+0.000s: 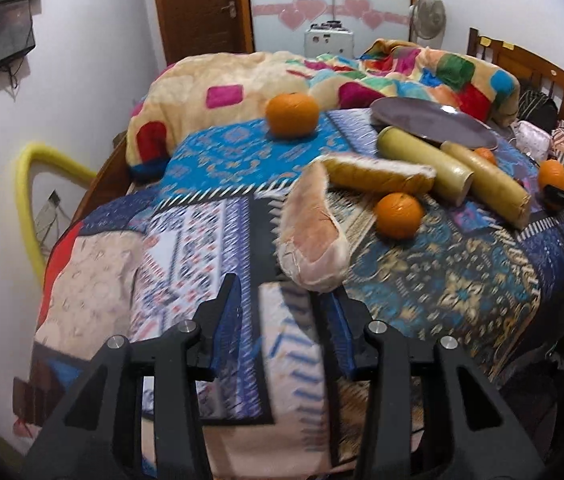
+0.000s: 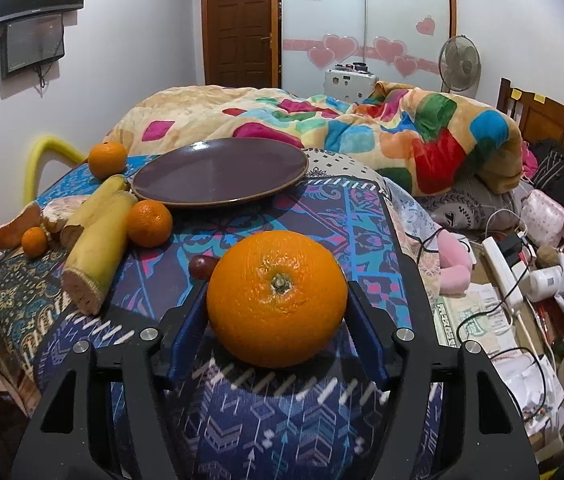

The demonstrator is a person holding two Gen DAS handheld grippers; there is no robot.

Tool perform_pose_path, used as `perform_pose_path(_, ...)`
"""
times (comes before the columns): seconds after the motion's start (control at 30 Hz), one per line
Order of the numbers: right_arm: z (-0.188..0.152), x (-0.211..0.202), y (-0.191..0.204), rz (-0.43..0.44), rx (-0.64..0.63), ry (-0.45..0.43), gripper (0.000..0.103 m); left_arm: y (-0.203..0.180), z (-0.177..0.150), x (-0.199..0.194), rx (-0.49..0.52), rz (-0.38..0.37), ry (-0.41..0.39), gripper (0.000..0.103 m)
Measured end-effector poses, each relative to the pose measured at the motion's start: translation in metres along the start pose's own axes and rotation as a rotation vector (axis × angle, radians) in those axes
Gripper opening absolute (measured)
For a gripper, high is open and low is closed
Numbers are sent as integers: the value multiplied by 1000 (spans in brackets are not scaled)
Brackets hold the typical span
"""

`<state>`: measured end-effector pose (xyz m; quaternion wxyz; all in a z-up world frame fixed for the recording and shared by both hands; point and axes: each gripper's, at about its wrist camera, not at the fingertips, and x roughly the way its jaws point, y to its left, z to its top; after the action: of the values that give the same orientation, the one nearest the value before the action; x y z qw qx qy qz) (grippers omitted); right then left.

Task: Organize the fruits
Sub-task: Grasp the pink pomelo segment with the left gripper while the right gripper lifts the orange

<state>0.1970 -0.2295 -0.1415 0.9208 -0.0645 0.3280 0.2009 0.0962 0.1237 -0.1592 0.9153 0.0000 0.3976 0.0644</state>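
Right hand-held gripper [image 2: 278,312] clamps round, dimpled orange [image 2: 277,298]

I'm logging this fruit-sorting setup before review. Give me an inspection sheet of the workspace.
Surface: patterned bedspread on a bed, uneven.
Job's things: large orange between the right gripper's fingers; brown plate bare; oranges and banana pieces left of it.
Clutter: power strip, banknote, bottle to the right.
Grippers: right gripper around the orange; left gripper open, holding nothing.
Cables: black cords over the clutter.
Surroundings: colourful blanket, fan, wooden door.
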Motion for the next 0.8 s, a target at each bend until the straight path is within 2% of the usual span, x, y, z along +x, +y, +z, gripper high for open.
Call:
perform_pose_path(0.07,-1,-3,0,2,3,0,63,6,-3,-7,-8,16,-2,43)
perform_pose_path(0.23,-2,-11,1,9,6,-5,63,11,1,-34,-29,-28,-51,43)
perform_pose_path(0.33,-2,-16,2,22,12,-13,63,7,10,-35,-34,-64,-53,45)
perform_pose_path(0.43,-2,-21,2,30,17,-24,63,-1,17,-28,-14,-86,-45,48)
perform_pose_path(0.6,-2,-26,4,30,7,-31,63,-15,24,3,10,-116,25,60)
perform_pose_path(0.8,-2,-26,4,31,6,-30,63,-19,31,41,14,-118,97,61)
